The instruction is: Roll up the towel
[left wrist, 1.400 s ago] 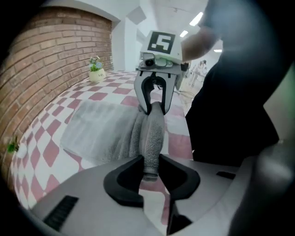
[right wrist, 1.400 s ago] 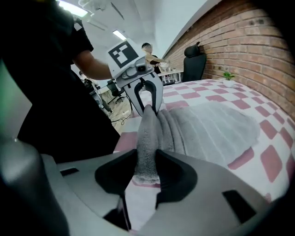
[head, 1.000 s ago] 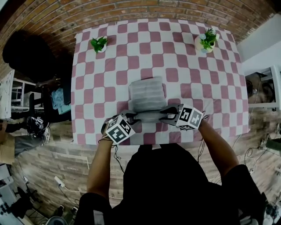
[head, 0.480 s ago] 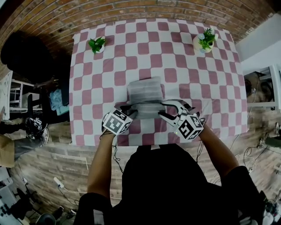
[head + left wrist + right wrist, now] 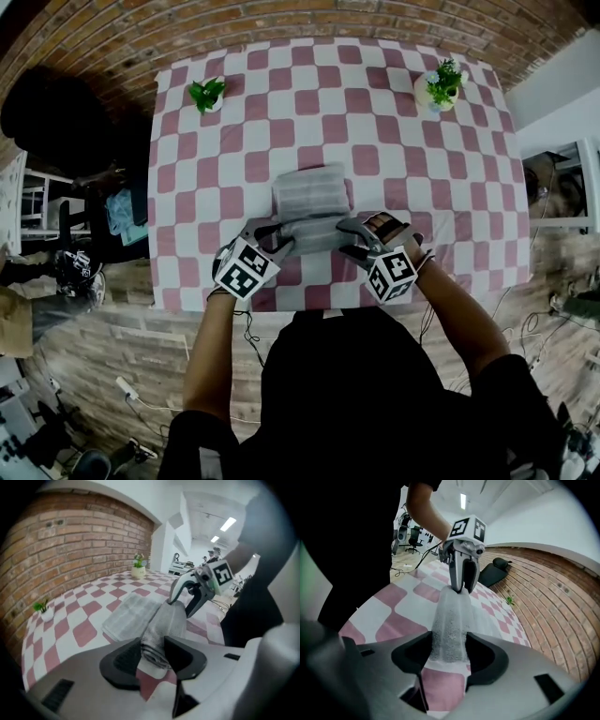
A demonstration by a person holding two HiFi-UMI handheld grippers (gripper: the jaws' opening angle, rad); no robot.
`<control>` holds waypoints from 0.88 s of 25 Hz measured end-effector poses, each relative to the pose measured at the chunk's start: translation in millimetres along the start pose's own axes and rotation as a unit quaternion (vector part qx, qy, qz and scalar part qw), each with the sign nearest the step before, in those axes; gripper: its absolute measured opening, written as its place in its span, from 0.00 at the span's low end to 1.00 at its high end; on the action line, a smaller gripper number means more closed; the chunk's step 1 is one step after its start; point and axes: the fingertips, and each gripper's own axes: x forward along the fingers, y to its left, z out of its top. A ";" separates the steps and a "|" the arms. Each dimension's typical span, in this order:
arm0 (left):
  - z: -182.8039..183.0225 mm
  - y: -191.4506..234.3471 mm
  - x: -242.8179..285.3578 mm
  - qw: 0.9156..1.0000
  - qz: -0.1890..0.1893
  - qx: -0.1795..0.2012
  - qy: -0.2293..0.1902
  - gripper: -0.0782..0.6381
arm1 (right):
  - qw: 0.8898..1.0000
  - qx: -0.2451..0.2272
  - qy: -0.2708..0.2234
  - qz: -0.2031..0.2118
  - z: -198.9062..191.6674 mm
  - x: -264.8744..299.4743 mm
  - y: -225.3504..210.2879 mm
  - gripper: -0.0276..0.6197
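A grey towel lies on the checked table, its near part wound into a roll that runs left to right. My left gripper holds the roll's left end. In the left gripper view its pads squeeze that end, though the jaws have just been opening a little. My right gripper straddles the right end. In the right gripper view the roll lies between its fingertips unsqueezed, and these jaws have just been opening wider. The left gripper shows at the roll's far end.
The table has a pink and white checked cloth, with its front edge just behind the grippers. Small potted plants stand at the back left and back right. A brick wall lies beyond, and dark bags and clutter sit left of the table.
The right gripper has rolled about its own line, and its marker cube swung down toward the table's front edge. The roll sits slightly farther up the towel. The left gripper shifted a little left.
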 end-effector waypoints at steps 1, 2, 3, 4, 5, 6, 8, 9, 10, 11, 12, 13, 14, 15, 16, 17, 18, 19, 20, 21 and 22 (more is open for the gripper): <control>4.0 -5.4 -7.4 0.999 0.009 0.043 -0.012 0.35 | 1.000 0.006 -0.002 0.008 -0.1 1.0 -0.9 0.39; 6.0 -11.4 -13.2 0.996 0.020 0.087 -0.018 0.40 | 1.000 0.013 -0.004 0.016 -0.3 2.0 -2.1 0.39; 6.1 -17.0 -16.2 0.991 0.030 0.131 -0.017 0.47 | 0.999 0.020 -0.006 0.024 -0.8 2.9 -3.6 0.38; 5.2 -21.8 -16.4 0.984 0.041 0.173 -0.010 0.54 | 0.999 0.029 -0.008 0.033 -1.7 3.4 -5.1 0.38; 4.1 -25.5 -14.3 0.976 0.053 0.213 -0.001 0.61 | 0.998 0.040 -0.010 0.043 -2.7 3.6 -6.3 0.38; 2.9 -28.0 -10.8 0.966 0.064 0.251 0.009 0.64 | 0.997 0.055 -0.013 0.056 -3.5 3.9 -7.3 0.38; -1.8 -30.4 -0.4 0.946 0.076 0.313 0.035 0.66 | 0.990 0.107 -0.026 0.083 -4.4 4.2 -10.6 0.38; -6.0 -30.9 6.0 0.938 0.074 0.335 0.051 0.66 | 0.985 0.139 -0.035 0.097 -5.0 3.7 -13.3 0.38; -10.5 -30.6 12.5 0.932 0.070 0.350 0.067 0.65 | 0.978 0.170 -0.044 0.110 -6.0 2.8 -16.4 0.38; -14.5 -28.5 18.3 0.928 0.067 0.358 0.081 0.64 | 0.972 0.195 -0.051 0.121 -7.1 1.9 -19.5 0.38; -17.3 -24.3 22.4 0.927 0.068 0.359 0.090 0.61 | 0.965 0.217 -0.059 0.132 -7.7 1.7 -22.4 0.37; -18.7 -19.3 24.4 0.928 0.071 0.353 0.095 0.55 | 0.958 0.237 -0.069 0.143 -7.2 2.4 -24.8 0.37; -19.0 -15.6 24.8 0.932 0.071 0.343 0.098 0.46 | 0.950 0.258 -0.080 0.156 -5.5 3.3 -26.3 0.36; -18.8 -14.4 24.6 0.935 0.067 0.334 0.099 0.43 | 0.940 0.282 -0.092 0.168 -3.4 3.3 -27.1 0.35; -18.5 -15.7 24.4 0.938 0.061 0.327 0.099 0.41 | 0.931 0.303 -0.101 0.179 -1.7 1.9 -27.4 0.34; -18.4 -18.8 24.1 0.940 0.052 0.322 0.100 0.39 | 0.923 0.319 -0.108 0.188 -0.7 -0.4 -26.6 0.33; -19.1 -23.2 23.3 0.942 0.041 0.316 0.102 0.36 | 0.916 0.330 -0.112 0.198 0.5 -3.4 -23.9 0.32; -20.5 -28.7 21.8 0.946 0.026 0.306 0.104 0.35 | 0.910 0.338 -0.115 0.214 2.7 -7.0 -18.9 0.31; -22.4 -34.9 19.6 0.950 0.006 0.293 0.107 0.33 | 0.901 0.345 -0.118 0.236 6.2 -11.2 -11.8 0.31; -24.2 -41.3 17.0 0.954 -0.014 0.278 0.110 0.33 | 0.891 0.351 -0.122 0.262 10.5 -16.2 -3.9 0.30; -26.0 -47.1 14.7 0.957 -0.033 0.264 0.113 0.32 | 0.881 0.357 -0.130 0.283 14.8 -21.7 2.6 0.29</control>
